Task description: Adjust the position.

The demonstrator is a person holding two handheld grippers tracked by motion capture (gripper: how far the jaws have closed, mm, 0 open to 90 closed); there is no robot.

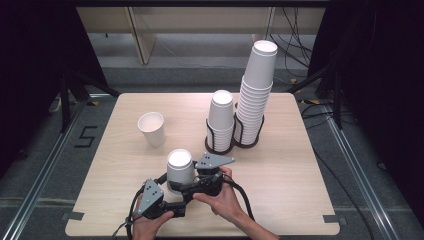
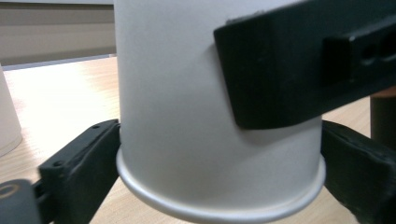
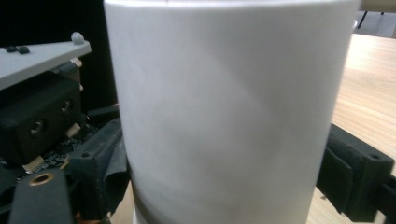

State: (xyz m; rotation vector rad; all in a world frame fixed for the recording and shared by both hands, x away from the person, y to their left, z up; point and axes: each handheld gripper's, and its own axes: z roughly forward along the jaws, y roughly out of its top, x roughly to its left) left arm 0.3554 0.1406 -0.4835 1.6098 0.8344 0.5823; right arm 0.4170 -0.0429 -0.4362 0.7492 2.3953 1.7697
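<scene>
A lab-like recording space: black curtains (image 1: 30, 75) flank a lone wooden counter (image 1: 280, 165), loose cables (image 1: 295, 40) cross the grey floor (image 1: 45, 165), marked "5" (image 1: 86, 136).

Both hands low at 6 o'clock of the high view, close together. Left gripper (image 1: 172, 192) points toward 2 o'clock, jaws standing on either side of the upside-down cup (image 1: 179, 170) at its rim, pads against it. Right gripper (image 1: 187, 189) points toward 9 o'clock, jaws clamping the same cup higher up.
</scene>
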